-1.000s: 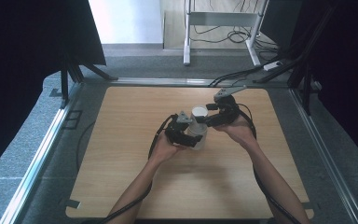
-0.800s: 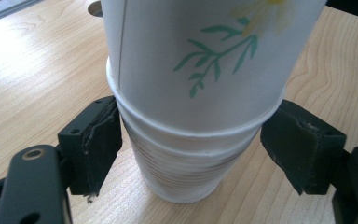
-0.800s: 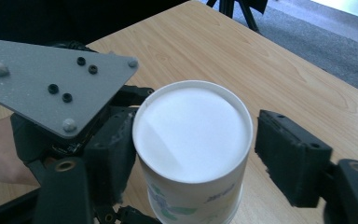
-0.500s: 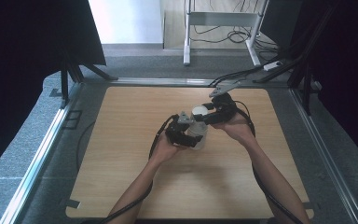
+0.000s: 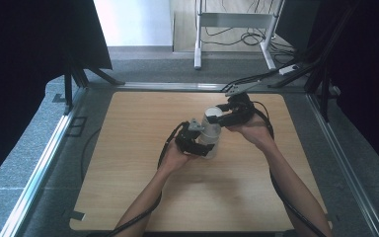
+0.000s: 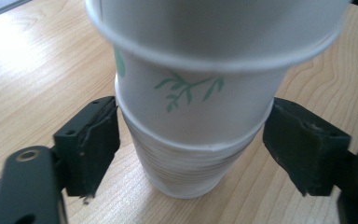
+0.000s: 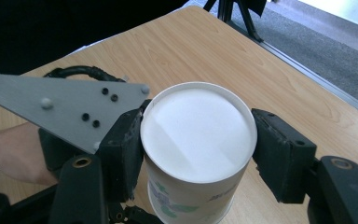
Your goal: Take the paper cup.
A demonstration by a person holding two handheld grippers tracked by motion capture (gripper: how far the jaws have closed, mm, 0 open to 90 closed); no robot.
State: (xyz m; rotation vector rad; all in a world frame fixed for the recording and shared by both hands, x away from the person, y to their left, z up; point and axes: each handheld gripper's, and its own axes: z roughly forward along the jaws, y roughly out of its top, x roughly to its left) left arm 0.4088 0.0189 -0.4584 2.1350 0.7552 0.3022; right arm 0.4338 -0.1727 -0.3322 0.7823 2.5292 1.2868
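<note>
A stack of white paper cups (image 5: 210, 132) stands a little right of the middle of a light wooden worktop (image 5: 128, 168), seen from above. The person's forearms come in from the bottom edge, each hand holding a black gripper against the stack.

The left gripper (image 5: 197, 143) sits low at the stack's left side. In the left gripper view its jaws stand either side of the bottom cup (image 6: 186, 172), a plain ribbed one resting on the wood. The jaws have just been opening; the left pad lies at the cup's wall and the right pad stands just off it, so they appear spread rather than pinching, though the contact on the left is hard to judge.

The right gripper (image 5: 223, 116) reaches in from the right at the top of the stack. In the right gripper view its jaws pinch the top cup (image 7: 196, 135), an upside-down cup with green leaf print, its flat white base facing up. Both pads press on its sides just under that base. The left gripper's grey plate (image 7: 65, 109) shows just beside it.
</note>
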